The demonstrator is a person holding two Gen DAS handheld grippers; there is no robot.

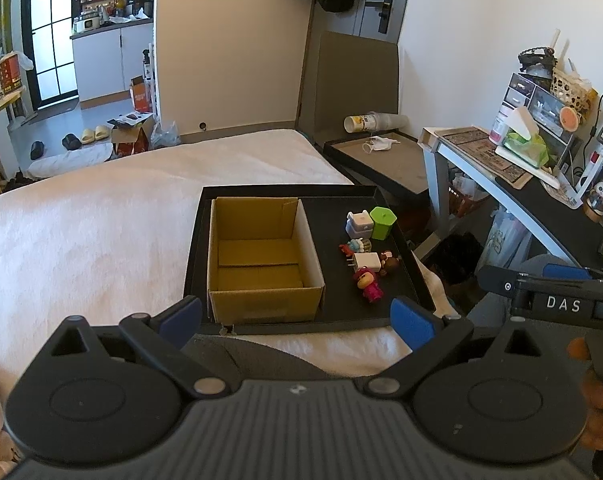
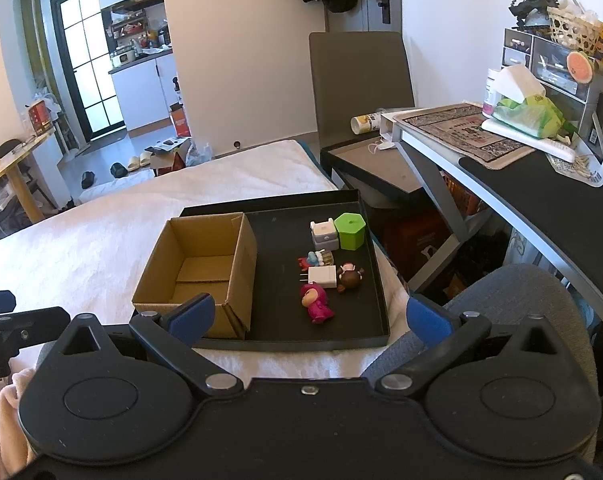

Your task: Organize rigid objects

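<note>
While both jaws gape wide, black tray (image 1: pixel 417 280) on white blanket (image 1: pixel 101 220), cluttered desk (image 2: pixel 541 184) beside, kitchen beyond.

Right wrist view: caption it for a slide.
Open right gripper faces black tray holding empty cardboard box and small toys.

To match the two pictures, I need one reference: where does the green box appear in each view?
Left wrist: green box at the far right of the black tray, right of centre.
Right wrist: green box at the tray's far right corner, just right of centre.
Shared landmark: the cardboard box on the tray's left side, empty in both views.
</note>
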